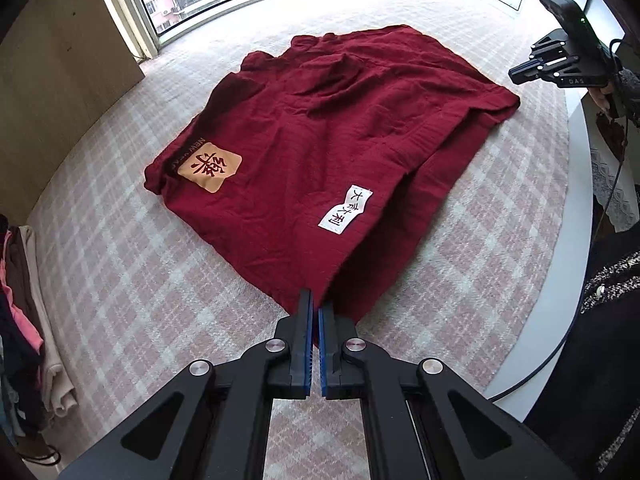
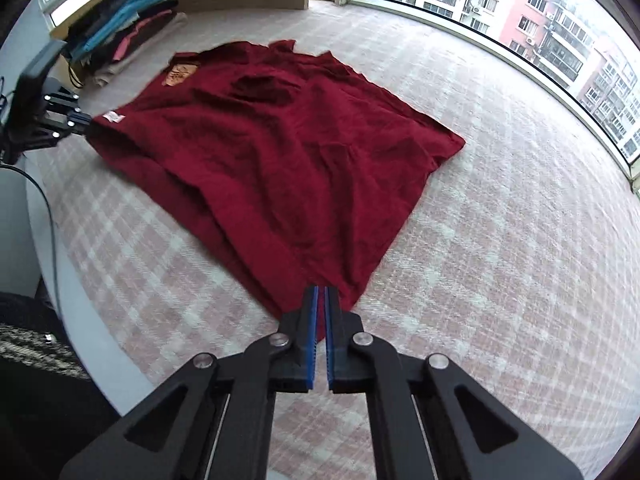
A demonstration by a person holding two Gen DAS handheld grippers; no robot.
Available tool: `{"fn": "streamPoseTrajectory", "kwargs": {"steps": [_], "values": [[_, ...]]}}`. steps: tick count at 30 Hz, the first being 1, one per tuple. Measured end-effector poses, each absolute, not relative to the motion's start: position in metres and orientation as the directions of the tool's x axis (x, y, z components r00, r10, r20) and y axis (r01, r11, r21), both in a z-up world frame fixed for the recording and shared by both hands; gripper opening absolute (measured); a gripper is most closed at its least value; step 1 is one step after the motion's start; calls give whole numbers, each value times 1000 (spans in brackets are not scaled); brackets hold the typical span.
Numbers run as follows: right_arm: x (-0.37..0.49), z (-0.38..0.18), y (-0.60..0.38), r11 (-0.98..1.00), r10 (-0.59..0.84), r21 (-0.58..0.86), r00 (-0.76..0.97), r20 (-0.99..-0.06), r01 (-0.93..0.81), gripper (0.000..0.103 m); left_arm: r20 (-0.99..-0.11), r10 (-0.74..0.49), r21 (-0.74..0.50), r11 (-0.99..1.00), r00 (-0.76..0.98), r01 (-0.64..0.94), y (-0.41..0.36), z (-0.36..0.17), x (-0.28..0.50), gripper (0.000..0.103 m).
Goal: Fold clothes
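A dark red garment (image 1: 320,132) lies spread and wrinkled on a plaid-covered table, with an orange patch (image 1: 210,168) and a white label (image 1: 347,210). My left gripper (image 1: 315,308) is shut on its near corner. In the right wrist view the same red garment (image 2: 288,152) spreads ahead, and my right gripper (image 2: 321,294) is shut on another corner of it. The left gripper also shows in the right wrist view (image 2: 82,124) at the garment's left corner. The right gripper shows in the left wrist view (image 1: 520,72), apparently lifted off the far right corner.
A pile of folded clothes (image 2: 120,28) sits at the table's far left, also seen in the left wrist view (image 1: 24,320). A cardboard board (image 1: 60,80) leans by the windows (image 2: 520,20). The white table edge (image 1: 576,200) and a cable (image 1: 552,360) run on the right.
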State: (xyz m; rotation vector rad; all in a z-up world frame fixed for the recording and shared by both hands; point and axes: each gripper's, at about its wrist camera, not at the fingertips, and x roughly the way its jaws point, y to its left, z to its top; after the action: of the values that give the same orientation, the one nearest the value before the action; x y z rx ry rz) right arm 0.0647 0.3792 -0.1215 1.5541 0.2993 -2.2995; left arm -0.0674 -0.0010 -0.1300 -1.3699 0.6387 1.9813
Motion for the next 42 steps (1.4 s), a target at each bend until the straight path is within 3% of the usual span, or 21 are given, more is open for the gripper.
{"fn": "streamPoseTrajectory", "kwargs": {"steps": [3, 13, 18, 20, 21, 23, 30, 37, 39, 42], "values": [[66, -128, 369, -899, -148, -3, -311, -939, 437, 18, -945, 214, 42, -672, -248, -739, 0, -132, -60, 1], [57, -153, 347, -856, -100, -59, -275, -956, 514, 23, -954, 194, 33, -688, -227, -725, 9, -144, -79, 1], [49, -151, 348, -856, -134, -25, -269, -954, 516, 23, -956, 188, 31, -699, -225, -715, 9, -145, -78, 1], [43, -148, 356, -871, -171, 26, -253, -952, 491, 16, -957, 184, 31, -699, -222, -714, 9, -146, -78, 1], [41, -146, 360, -875, -171, 29, -254, -952, 483, 7, -958, 185, 29, -699, -220, -715, 9, -147, -77, 1], [41, -140, 363, -875, -173, 22, -269, -948, 484, 4, -958, 185, 30, -696, -220, -717, 9, -147, -76, 1], [52, -112, 371, -868, -170, 4, -290, -942, 497, 4, -954, 193, 38, -677, -228, -735, 5, -130, -60, 1], [35, -153, 372, -871, -155, 36, -204, -967, 490, 4, -970, 185, -20, -705, -157, -709, -3, -150, -61, 2], [30, -142, 378, -880, -181, 57, -222, -958, 472, 4, -974, 173, -18, -709, -149, -705, -7, -143, -58, 11], [18, -119, 396, -903, -228, 92, -287, -930, 420, 11, -978, 155, -15, -715, -138, -699, -13, -132, -54, 16]]}}
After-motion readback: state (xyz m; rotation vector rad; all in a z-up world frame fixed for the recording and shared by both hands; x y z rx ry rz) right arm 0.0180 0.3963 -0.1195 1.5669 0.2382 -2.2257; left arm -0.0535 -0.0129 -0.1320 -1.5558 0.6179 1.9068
